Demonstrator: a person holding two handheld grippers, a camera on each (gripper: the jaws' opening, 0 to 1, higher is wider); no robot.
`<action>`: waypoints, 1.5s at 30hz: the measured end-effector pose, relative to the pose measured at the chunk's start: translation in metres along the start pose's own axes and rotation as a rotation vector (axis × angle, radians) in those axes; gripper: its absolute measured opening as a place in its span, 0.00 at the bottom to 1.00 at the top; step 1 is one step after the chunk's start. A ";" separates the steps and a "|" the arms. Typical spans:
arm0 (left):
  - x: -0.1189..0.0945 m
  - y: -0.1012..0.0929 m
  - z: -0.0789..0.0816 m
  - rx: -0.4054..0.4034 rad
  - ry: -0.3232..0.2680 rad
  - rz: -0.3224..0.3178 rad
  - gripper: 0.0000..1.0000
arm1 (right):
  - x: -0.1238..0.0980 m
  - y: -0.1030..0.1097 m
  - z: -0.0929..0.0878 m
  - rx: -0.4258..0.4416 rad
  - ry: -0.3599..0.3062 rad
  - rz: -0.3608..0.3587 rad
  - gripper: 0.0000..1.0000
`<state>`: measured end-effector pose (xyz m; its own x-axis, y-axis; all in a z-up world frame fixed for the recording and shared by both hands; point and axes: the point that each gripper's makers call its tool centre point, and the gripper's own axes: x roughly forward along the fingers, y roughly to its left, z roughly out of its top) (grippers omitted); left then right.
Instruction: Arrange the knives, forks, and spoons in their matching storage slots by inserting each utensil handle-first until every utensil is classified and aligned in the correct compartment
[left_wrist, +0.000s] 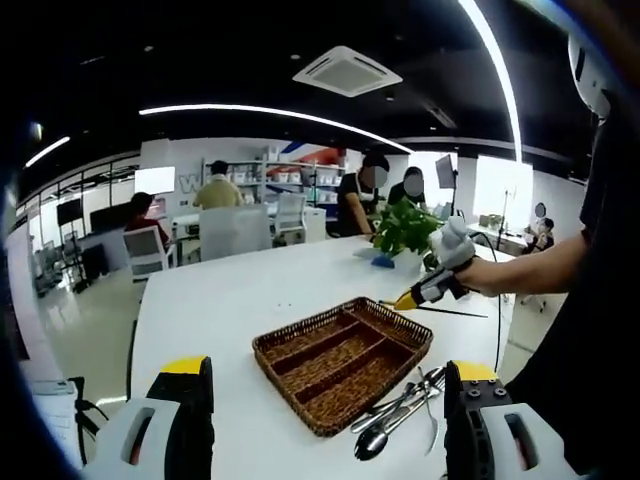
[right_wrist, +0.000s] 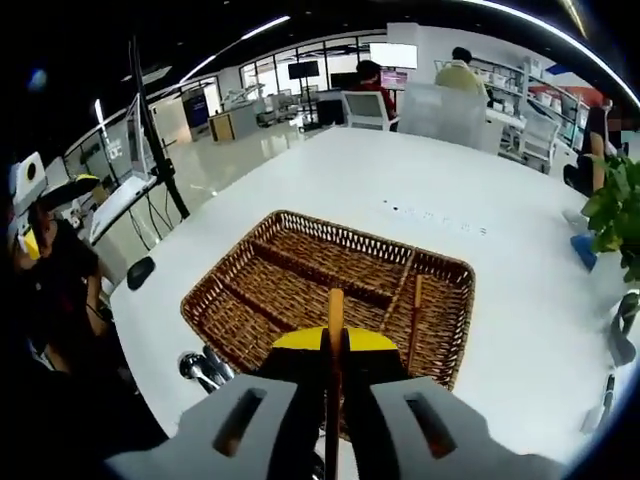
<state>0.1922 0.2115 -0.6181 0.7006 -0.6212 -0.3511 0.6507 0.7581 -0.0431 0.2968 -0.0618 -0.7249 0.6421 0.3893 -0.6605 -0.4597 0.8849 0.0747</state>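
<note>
here the right claw (right_wrist: 335, 345) grips a wooden stick (right_wrist: 335, 315) above the basket (right_wrist: 250, 290).

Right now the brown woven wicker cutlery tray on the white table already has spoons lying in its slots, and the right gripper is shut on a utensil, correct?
Not quite: the brown woven wicker cutlery tray has empty slots in the left gripper view; the metal spoons lie beside it on the white table. The right gripper is shut on a utensil.

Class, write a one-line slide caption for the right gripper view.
Right tongs shut on a wooden-handled utensil above the empty wicker tray on a white table.
</note>
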 end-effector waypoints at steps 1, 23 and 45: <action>0.003 -0.001 0.001 0.002 0.001 -0.008 1.00 | -0.003 -0.004 0.001 0.015 0.000 -0.014 0.03; 0.006 0.002 0.001 0.013 0.016 -0.044 1.00 | -0.012 -0.060 0.008 0.152 -0.015 -0.143 0.03; 0.000 0.004 -0.003 -0.012 0.018 -0.020 1.00 | 0.033 -0.086 0.036 0.228 -0.049 -0.163 0.03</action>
<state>0.1943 0.2151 -0.6213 0.6818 -0.6331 -0.3665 0.6610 0.7478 -0.0620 0.3799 -0.1161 -0.7267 0.7279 0.2444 -0.6407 -0.2017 0.9693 0.1406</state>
